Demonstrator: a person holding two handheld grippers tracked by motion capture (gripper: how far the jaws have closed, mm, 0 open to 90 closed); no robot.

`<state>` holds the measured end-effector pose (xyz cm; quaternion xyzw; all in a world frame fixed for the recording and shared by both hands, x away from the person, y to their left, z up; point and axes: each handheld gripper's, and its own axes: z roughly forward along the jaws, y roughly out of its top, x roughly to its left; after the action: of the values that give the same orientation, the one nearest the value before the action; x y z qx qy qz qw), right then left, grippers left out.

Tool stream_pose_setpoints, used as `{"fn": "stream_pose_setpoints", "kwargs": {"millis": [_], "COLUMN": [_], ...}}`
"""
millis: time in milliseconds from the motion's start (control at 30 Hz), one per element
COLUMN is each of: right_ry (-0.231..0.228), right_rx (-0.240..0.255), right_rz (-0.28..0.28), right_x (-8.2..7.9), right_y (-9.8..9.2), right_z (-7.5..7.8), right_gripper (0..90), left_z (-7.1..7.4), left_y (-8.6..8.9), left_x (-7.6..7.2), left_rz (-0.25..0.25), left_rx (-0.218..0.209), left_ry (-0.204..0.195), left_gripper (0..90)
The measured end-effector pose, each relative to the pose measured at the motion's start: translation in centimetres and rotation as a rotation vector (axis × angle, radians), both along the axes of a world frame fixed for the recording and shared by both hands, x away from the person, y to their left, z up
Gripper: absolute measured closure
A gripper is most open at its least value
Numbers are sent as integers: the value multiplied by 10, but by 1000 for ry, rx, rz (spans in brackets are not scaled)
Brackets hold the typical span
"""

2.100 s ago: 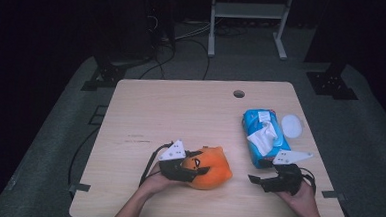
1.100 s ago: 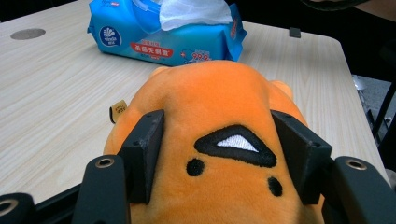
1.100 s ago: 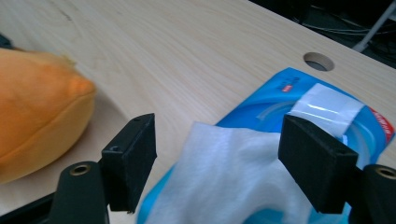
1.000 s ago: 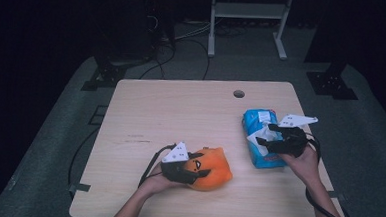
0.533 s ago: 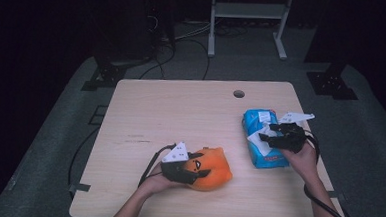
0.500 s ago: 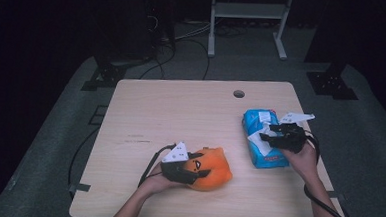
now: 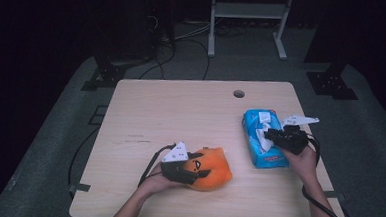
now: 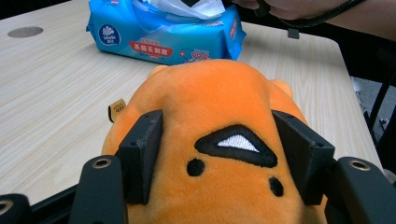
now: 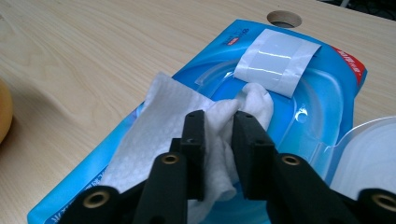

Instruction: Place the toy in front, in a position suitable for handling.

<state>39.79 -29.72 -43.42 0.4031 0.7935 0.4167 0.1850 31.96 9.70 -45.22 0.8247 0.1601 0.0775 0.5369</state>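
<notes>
Wet wipe point(image 9: 219, 121) is sticking up out of the blue wipes pack point(image 7: 259, 139), which is lying flat on the bench point(image 7: 180, 113) toward its right side, and I'm pinching that wipe w/ the right tool point(image 9: 218, 126). Its jaws have just been closing and are now standing narrow, both pads pressing the bunched white sheet between them, right over the pack's opening. Pack's white sticker flap point(image 9: 275, 56) is lying folded back just beyond the wipe, and its clear lid point(image 9: 373, 154) is hanging open off to the side in the right gripper view. Orange plush toy point(image 8: 219, 135) is sitting near the front edge of the bench, left of centre, well apart from the pack. I'm holding it w/ the left tool point(image 8: 219, 149): jaws partly open, one pad squeezing in on each side of its face, the fabric bulging between them. Round cable hole point(image 7: 239, 94) is showing at the bench's far edge.
</notes>
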Motion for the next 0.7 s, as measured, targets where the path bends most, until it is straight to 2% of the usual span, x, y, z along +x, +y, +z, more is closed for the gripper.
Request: {"fn": "stream_pose_setpoints", "kwargs": {"millis": [233,367,467,500,700], "right_ry": [6,10,12,6,-6], "right_rx": [8,15,39,60,81], "right_rz": [-31,-32,-32,-32,-36], "right_x": [-1,-1,-3,-5,-9], "right_y": [0,-1,-3,-4,-8], "right_z": [2,3,7,10,19], "right_gripper": [838,847,851,854,859], "left_z": [0,0,0,0,0], "left_y": [0,0,0,0,0], "left_x": [0,0,0,0,0], "left_rz": [0,0,-1,1,0], "left_rx": [2,4,4,2,3], "left_ry": [-6,-5,-6,-3,-4], "left_gripper": [373,372,368,367,362]}}
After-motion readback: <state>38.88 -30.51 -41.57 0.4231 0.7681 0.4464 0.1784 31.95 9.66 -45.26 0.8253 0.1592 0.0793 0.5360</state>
